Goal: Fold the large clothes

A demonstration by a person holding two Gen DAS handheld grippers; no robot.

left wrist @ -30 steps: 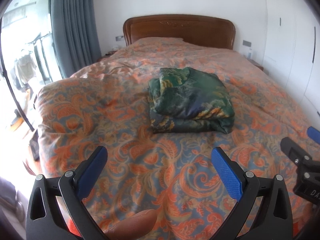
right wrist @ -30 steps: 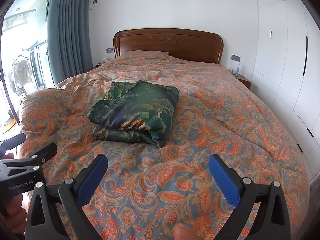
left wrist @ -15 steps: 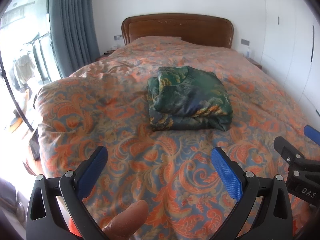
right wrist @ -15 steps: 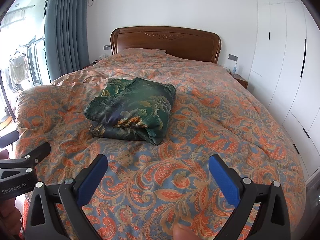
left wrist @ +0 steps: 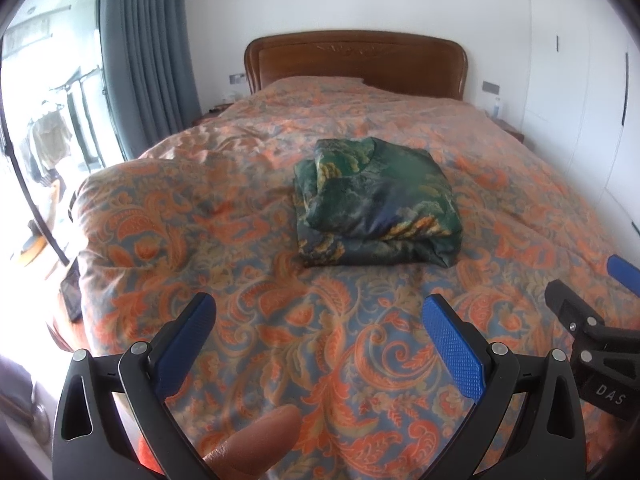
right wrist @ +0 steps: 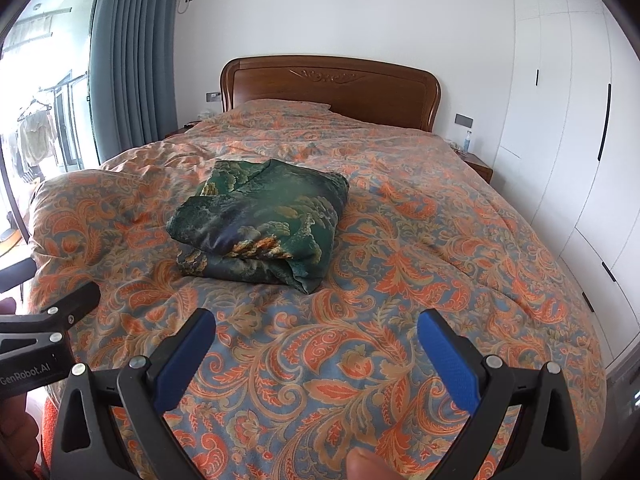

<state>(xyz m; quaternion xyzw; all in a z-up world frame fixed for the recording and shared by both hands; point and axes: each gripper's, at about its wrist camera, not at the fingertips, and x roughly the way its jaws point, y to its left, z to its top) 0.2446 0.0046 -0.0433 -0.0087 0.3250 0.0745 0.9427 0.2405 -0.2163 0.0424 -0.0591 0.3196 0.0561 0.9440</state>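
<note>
A dark green patterned garment (left wrist: 376, 204) lies folded into a thick bundle in the middle of the bed (left wrist: 200, 200); it shows in the right wrist view as the garment (right wrist: 260, 220) left of centre. My left gripper (left wrist: 320, 320) stands open over the near end of the bed, well short of the bundle, with nothing between its blue pads. My right gripper (right wrist: 316, 336) is open too, empty and equally far back. The right gripper (left wrist: 592, 320) shows at the left wrist view's right edge, and the left gripper (right wrist: 44, 320) at the right wrist view's left edge.
An orange paisley quilt (right wrist: 440, 240) covers the whole bed, up to a wooden headboard (right wrist: 332, 84). White wardrobe doors (right wrist: 560, 120) line the right wall. A grey curtain (right wrist: 128, 60) and a bright balcony door are on the left. A fingertip (left wrist: 256, 444) shows at the bottom.
Both grippers have pulled back and risen slightly from the bundle, so it sits a little farther off. Both stay open. The garment has not moved.
</note>
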